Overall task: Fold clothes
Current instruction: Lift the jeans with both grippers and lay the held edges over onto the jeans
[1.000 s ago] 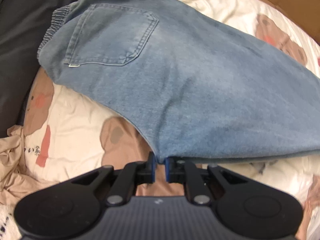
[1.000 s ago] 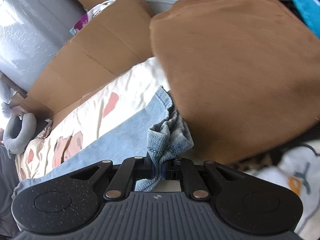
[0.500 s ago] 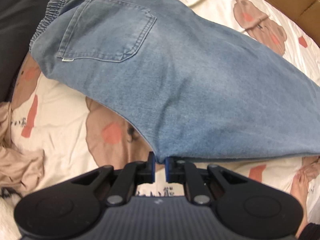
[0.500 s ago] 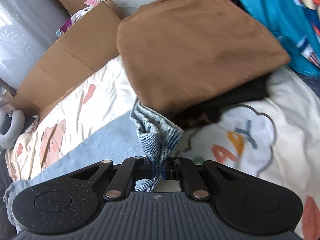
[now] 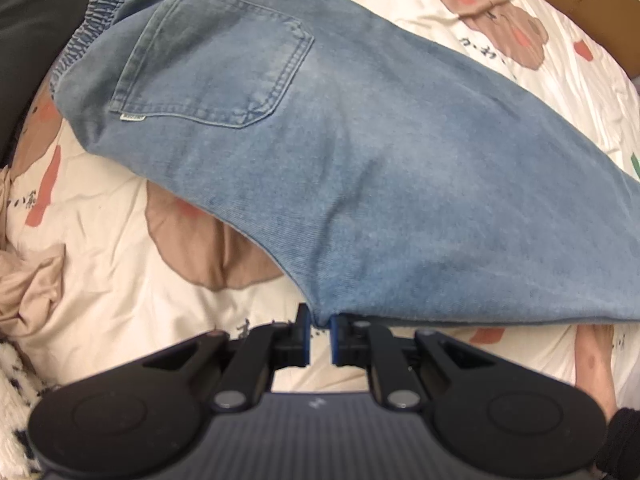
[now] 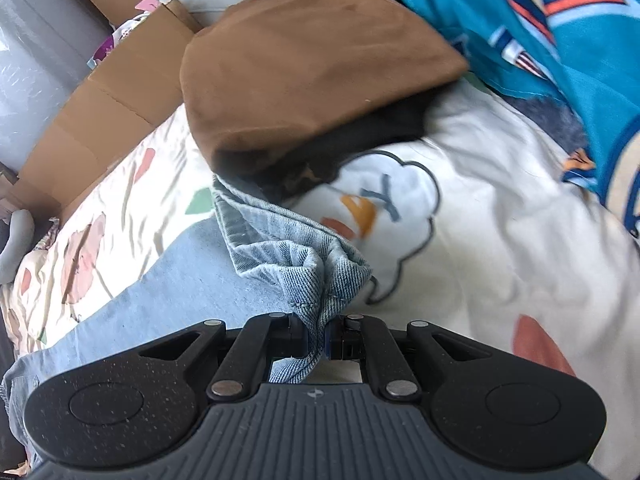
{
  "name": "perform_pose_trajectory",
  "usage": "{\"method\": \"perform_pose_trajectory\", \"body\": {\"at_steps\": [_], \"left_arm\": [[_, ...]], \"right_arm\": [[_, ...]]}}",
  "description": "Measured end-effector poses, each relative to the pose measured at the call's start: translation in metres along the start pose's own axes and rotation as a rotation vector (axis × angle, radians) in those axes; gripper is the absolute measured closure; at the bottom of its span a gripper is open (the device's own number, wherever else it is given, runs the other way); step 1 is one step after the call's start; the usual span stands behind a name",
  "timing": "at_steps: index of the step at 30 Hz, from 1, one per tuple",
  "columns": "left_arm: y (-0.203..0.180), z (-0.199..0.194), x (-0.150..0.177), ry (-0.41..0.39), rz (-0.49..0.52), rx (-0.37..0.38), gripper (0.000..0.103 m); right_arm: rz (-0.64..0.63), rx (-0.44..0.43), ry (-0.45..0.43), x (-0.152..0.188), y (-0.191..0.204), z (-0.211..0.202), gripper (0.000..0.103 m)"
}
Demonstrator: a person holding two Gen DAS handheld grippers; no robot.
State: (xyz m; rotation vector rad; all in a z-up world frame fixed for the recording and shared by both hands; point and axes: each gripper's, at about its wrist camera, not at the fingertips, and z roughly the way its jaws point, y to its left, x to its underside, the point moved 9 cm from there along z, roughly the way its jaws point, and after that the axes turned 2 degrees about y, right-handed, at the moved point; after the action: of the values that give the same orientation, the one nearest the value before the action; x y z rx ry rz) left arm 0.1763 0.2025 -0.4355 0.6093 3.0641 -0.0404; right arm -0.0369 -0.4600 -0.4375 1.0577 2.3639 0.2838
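The left gripper (image 5: 320,332) pinches the fold of the blue jeans (image 5: 340,168). The jeans spread toward 12 o'clock over the bear sheet (image 5: 132,280). The right gripper (image 6: 318,338) squeezes the jeans' hem (image 6: 304,264), with the brown cloth (image 6: 312,64) at 12 o'clock.

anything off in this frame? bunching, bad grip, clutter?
Nothing broken. The right claw pinches the jeans by a bunched hem, with several folds crumpled together, so that end isn't flat. The left claw holds a clean folded edge. A beige garment lies crumpled on the sheet beside the jeans.
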Motion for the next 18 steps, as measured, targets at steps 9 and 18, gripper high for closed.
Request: {"method": "perform_pose_trajectory", "body": {"at_steps": [9, 18], "left_arm": [[0.006, 0.001, -0.025, 0.0, 0.012, 0.006, 0.094], [0.012, 0.013, -0.03, 0.018, 0.028, 0.039, 0.094]], "right_arm": [[0.029, 0.024, 0.017, 0.014, -0.023, -0.016, 0.098], [0.054, 0.065, 0.032, 0.022, -0.051, -0.027, 0.098]]}}
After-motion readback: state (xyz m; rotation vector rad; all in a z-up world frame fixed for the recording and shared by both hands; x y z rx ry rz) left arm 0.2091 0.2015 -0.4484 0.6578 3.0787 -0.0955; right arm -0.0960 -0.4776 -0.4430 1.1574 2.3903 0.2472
